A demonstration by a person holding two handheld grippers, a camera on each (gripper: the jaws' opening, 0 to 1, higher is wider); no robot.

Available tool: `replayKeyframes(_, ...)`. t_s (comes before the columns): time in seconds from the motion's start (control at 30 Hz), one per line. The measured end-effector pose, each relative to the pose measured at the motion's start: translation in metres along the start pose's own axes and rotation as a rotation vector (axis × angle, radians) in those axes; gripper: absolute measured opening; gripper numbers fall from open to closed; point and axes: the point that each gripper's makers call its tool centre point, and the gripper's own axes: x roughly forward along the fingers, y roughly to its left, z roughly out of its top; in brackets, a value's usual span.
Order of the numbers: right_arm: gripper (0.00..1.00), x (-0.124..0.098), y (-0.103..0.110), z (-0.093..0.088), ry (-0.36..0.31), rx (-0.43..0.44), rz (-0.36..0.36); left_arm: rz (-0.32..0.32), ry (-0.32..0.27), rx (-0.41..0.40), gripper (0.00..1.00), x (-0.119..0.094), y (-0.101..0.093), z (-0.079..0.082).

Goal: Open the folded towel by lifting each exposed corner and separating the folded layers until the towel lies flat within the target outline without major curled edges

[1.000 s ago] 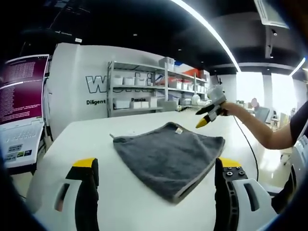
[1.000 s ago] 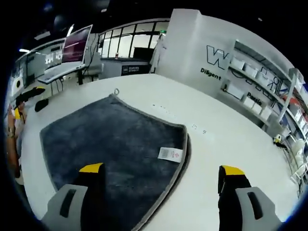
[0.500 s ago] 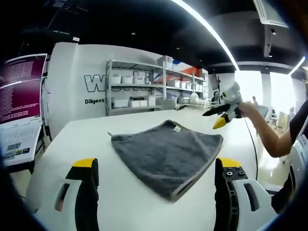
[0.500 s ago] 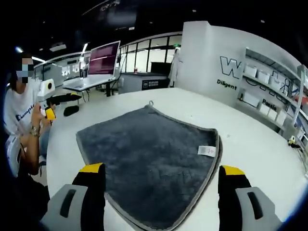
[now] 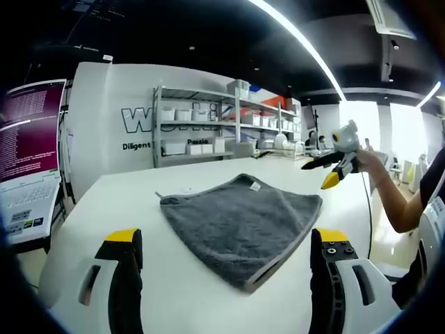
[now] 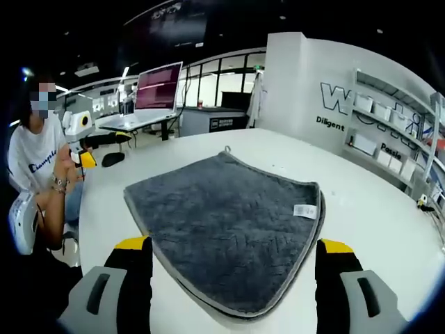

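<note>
Towel (image 6: 226, 223), grey microfibre, folded, flat on white table (image 6: 361, 209), white label (image 6: 306, 211) up near one corner. Left gripper (image 5: 224, 240) low over near table edge, jaws wide, nothing held. Right gripper (image 6: 233, 248) just above towel's near corner, jaws wide, empty. Shelving w/ white bins (image 5: 208, 132) behind.

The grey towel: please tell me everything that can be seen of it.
The grey towel looks like soft plush cloth with a lighter stitched border. It lies folded on the white table, roughly a square seen corner-on. A small white label sits near one corner and a little loop sticks out at the far corner. Neither gripper touches it.
</note>
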Motion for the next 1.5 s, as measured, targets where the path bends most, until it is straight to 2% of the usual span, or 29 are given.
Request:
replayKeyframes(0.1,1.0,-0.007,0.002,-0.001,-0.015,-0.002,-0.01,0.003,0.004,0.015,0.99,-0.002,-0.002,0.004)
replayKeyframes(0.23,1.0,-0.012,0.009,-0.003,-0.031,0.005,0.011,0.004,-0.001,0.028,0.99,-0.001,-0.005,0.01)
replayKeyframes(0.6,1.0,-0.024,0.015,-0.008,-0.044,0.019,0.021,-0.027,0.02,0.032,0.99,0.015,-0.016,0.006)
replayKeyframes(0.7,1.0,-0.026,0.013,-0.012,-0.044,0.026,0.015,-0.029,0.012,0.034,0.99,0.02,-0.017,0.011)
replayKeyframes(1.07,1.0,-0.039,0.013,-0.025,-0.057,0.062,-0.006,-0.108,0.041,0.053,0.99,0.05,-0.038,0.01)
replayKeyframes(1.23,1.0,-0.05,0.01,-0.033,-0.065,0.079,-0.029,-0.158,0.055,0.048,0.99,0.076,-0.06,0.007)
replayKeyframes(1.4,1.0,-0.055,0.01,-0.04,-0.062,0.09,-0.042,-0.23,0.125,0.075,0.98,0.111,-0.094,-0.007)
replayKeyframes(1.5,1.0,-0.057,0.012,-0.045,-0.056,0.093,-0.041,-0.295,0.134,0.09,0.98,0.124,-0.117,-0.008)
